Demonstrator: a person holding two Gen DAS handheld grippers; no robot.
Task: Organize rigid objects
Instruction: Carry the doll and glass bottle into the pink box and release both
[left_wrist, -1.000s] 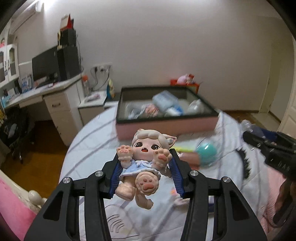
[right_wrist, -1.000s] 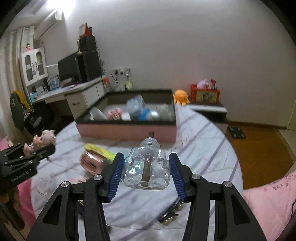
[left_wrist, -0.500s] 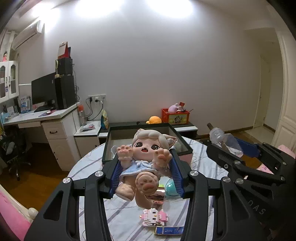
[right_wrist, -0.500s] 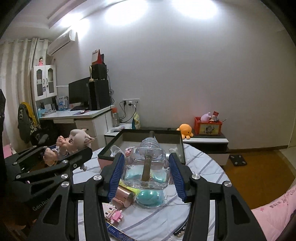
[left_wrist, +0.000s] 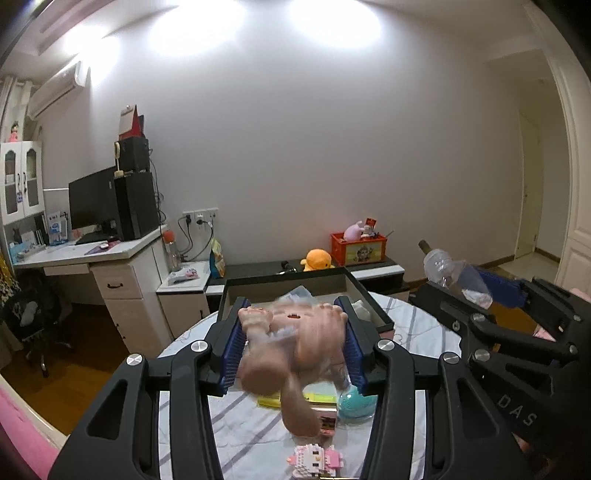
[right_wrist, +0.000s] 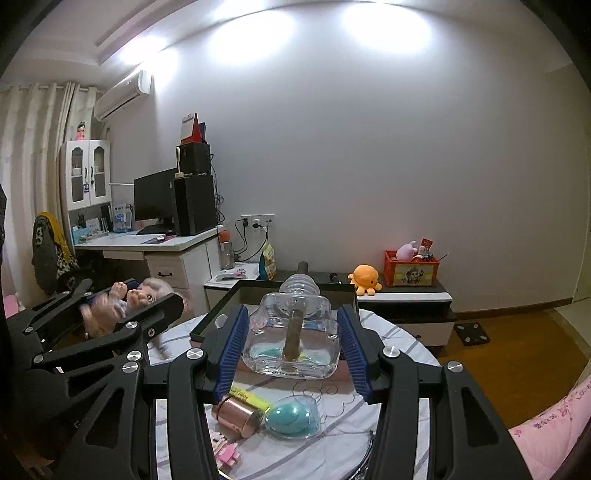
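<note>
Clear glass bottle (right_wrist: 291, 338) sits clamped in the right gripper (right_wrist: 291, 347), neck toward 12 o'clock at the black tray (right_wrist: 229, 299). Blurred doll (left_wrist: 291, 347) is pinched in the left gripper (left_wrist: 291, 350). Below, on the striped cloth (right_wrist: 402, 339): teal egg (right_wrist: 291, 421), copper tube (right_wrist: 236, 417), pink brick toy (left_wrist: 316, 458).

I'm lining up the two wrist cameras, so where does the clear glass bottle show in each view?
Left wrist view: glass bottle at right, sideways in the right gripper.
Right wrist view: glass bottle at centre, between the blue pads, neck pointing away.
Shared landmark: the orange plush octopus on the low cabinet by the wall.
</note>
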